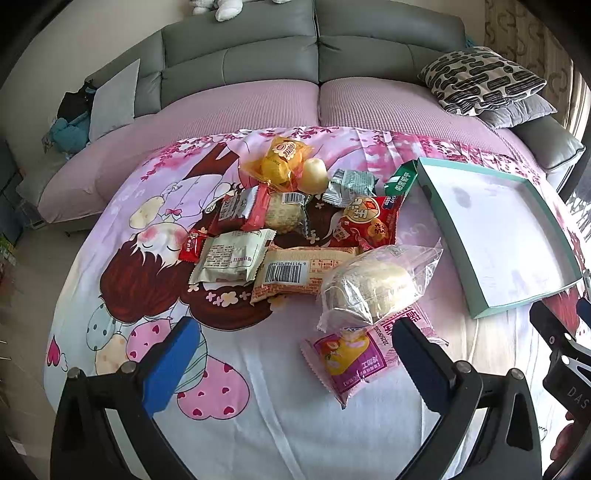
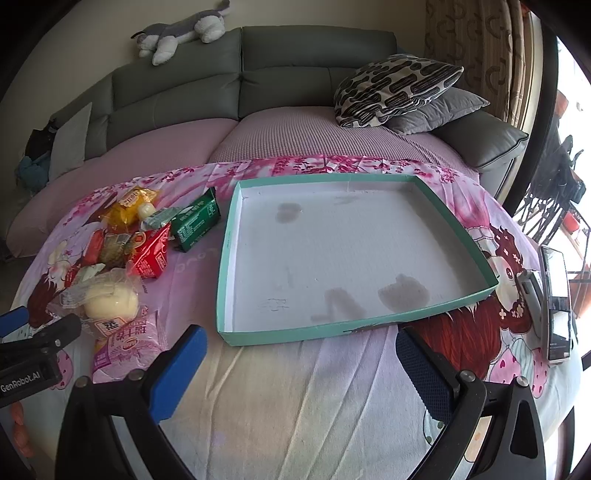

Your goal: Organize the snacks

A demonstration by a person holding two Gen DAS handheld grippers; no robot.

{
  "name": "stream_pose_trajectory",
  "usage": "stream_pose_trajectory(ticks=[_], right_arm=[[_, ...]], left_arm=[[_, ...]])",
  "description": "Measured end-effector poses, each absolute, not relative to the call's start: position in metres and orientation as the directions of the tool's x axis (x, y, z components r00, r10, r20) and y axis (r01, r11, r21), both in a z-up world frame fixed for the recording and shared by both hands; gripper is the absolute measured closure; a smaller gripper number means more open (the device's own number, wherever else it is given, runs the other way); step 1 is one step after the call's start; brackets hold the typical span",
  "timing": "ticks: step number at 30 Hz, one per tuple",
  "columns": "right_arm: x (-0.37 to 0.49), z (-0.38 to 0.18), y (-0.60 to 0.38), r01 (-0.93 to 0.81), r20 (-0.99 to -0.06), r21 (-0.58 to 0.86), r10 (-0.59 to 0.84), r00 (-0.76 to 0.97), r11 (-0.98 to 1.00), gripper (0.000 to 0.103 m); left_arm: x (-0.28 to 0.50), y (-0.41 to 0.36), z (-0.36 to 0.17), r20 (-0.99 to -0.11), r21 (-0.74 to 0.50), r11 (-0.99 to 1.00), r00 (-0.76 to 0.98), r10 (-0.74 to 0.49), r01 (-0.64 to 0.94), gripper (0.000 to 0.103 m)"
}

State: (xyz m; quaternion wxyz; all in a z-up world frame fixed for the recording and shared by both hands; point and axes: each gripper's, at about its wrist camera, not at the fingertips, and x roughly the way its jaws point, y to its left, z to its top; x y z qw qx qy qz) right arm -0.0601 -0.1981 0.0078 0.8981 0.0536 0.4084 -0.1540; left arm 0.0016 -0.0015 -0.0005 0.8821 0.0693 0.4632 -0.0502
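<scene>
A pile of wrapped snacks lies on a pink cartoon cloth: a pink packet (image 1: 349, 360) nearest, a clear-bagged bun (image 1: 373, 288), a beige barcode packet (image 1: 299, 271), a red packet (image 1: 369, 221), a yellow packet (image 1: 282, 160) and a green packet (image 2: 195, 223). A shallow teal box lid (image 2: 229, 243) with a white, empty floor lies to their right; it also shows in the left wrist view (image 1: 447, 236). My left gripper (image 1: 291, 356) is open and empty, just short of the pink packet. My right gripper (image 2: 299, 356) is open and empty, in front of the lid's near wall.
A grey sofa (image 1: 317, 48) with a mauve cover runs behind the table. Patterned and grey pillows (image 2: 399, 88) sit at its right end. A phone (image 2: 556, 291) lies at the table's right edge. A plush toy (image 2: 177, 31) lies on the sofa back.
</scene>
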Motion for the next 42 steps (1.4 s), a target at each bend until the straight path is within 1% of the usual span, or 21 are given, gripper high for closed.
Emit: stream_pose_trajectory(ticks=[42], right_arm=[[-0.0579, 0.0047, -0.1973, 0.323, -0.758, -0.026, -0.229, 0.611, 0.946, 0.000]], left_arm=[[0.0030, -0.0043, -0.0002, -0.827, 0.085, 0.983, 0.562, -0.021, 0.162, 0.000]])
